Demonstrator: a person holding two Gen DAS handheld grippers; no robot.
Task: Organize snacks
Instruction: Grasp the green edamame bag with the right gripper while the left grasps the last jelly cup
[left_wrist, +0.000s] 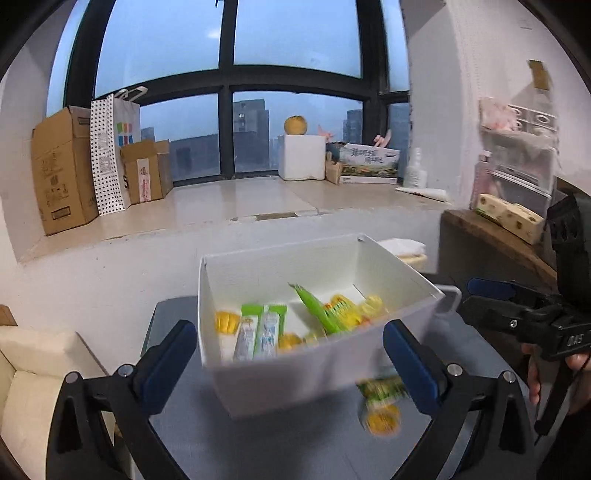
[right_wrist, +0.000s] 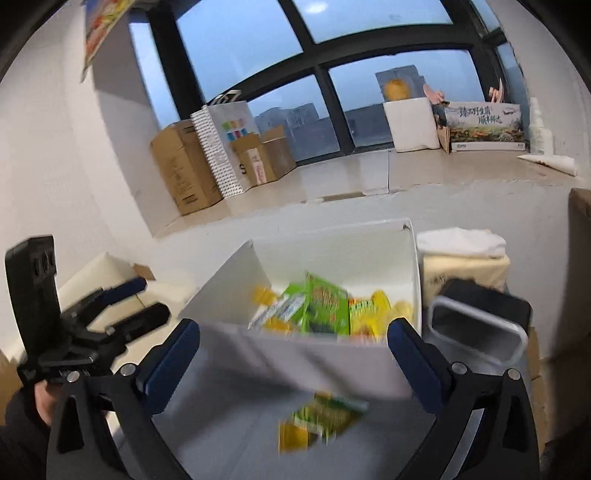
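A white open box stands on the grey table and holds several green and yellow snack packets. My left gripper is open, its blue pads on either side of the box's near wall, with nothing held. A blurred green and yellow snack packet lies in front of the box. My right gripper is open too, facing the same box and the blurred loose packet. Each gripper shows in the other's view: the right gripper and the left gripper.
A white-rimmed container stands right of the box, with folded cloths behind it. A wooden shelf carries a cheese-patterned block. Cardboard boxes and a paper bag line the window sill. A cream cushion is at the left.
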